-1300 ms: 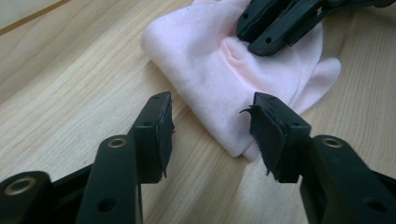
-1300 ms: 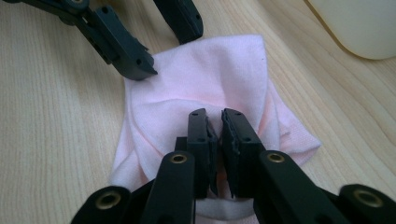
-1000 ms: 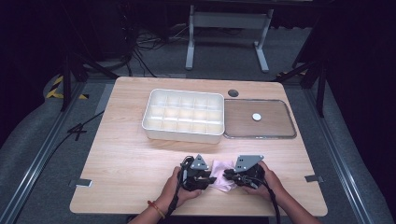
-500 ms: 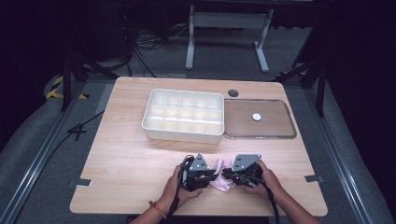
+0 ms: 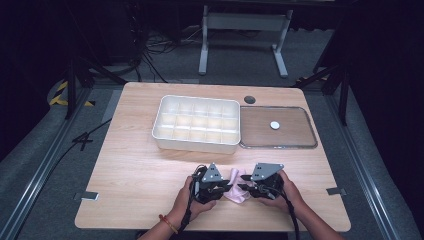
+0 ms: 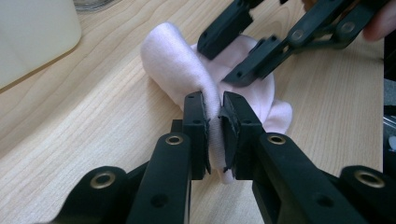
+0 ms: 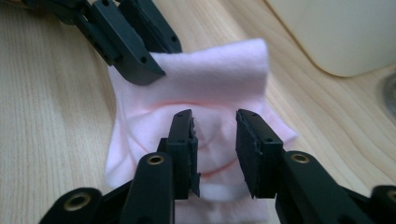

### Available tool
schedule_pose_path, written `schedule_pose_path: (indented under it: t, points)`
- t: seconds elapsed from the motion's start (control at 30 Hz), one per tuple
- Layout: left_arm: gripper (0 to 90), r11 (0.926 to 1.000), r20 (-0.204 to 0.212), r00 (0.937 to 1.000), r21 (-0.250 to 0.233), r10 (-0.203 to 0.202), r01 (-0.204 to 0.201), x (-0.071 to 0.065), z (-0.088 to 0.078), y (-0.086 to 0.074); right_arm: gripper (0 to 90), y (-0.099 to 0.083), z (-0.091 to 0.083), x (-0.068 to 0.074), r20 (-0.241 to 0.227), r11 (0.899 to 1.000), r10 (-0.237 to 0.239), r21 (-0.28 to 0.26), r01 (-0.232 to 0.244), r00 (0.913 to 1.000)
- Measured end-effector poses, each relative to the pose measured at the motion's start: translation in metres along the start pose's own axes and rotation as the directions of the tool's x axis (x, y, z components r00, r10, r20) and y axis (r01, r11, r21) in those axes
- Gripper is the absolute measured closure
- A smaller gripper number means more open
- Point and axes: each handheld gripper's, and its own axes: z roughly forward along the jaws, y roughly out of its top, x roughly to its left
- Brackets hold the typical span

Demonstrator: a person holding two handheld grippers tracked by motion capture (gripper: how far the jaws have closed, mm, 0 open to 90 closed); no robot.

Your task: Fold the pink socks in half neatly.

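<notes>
On the worktop (image 5: 125,170), near edge, a pink cloth (image 5: 235,185) lies bunched between both hands. Left gripper (image 6: 212,133): fingers clamped on a raised fold. Right gripper (image 7: 215,149): fingers have just been opening, now parted over the cloth, pads clear, with the cloth directly beneath them.

Open wood on the near side, crowded at the back

The table (image 5: 125,165) lies bare to the left of the left gripper (image 5: 223,185) and to the right of the right gripper (image 5: 243,185), so either could swing outward unhindered. Between them the pink cloth (image 5: 235,186) takes up the gap, with the two sets of jaws nearly meeting over it. Farther back the white compartment tray (image 5: 196,123) and, just beside it, the clear lid (image 5: 290,131) form a barrier, with a bare strip of wood before them.
</notes>
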Motion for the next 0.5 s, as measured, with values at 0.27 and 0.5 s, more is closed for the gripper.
schedule_pose_path:
  t: [0.27, 0.5]
  points:
    - [79.4, 1.0000, -0.004, 1.0000, -0.004, -0.002, 0.002, 0.001, -0.001, 0.001, 52.5, -0.007, 0.000, -0.009, 0.026, 0.996, 0.066, 0.052, -0.067, 0.9975]
    - [79.0, 0.9997, 0.002, 1.0000, -0.022, 0.000, 0.000, -0.001, 0.000, 0.005, 60.1, -0.008, 0.004, -0.011, -0.001, 0.995, 0.085, 0.044, -0.085, 0.9964]
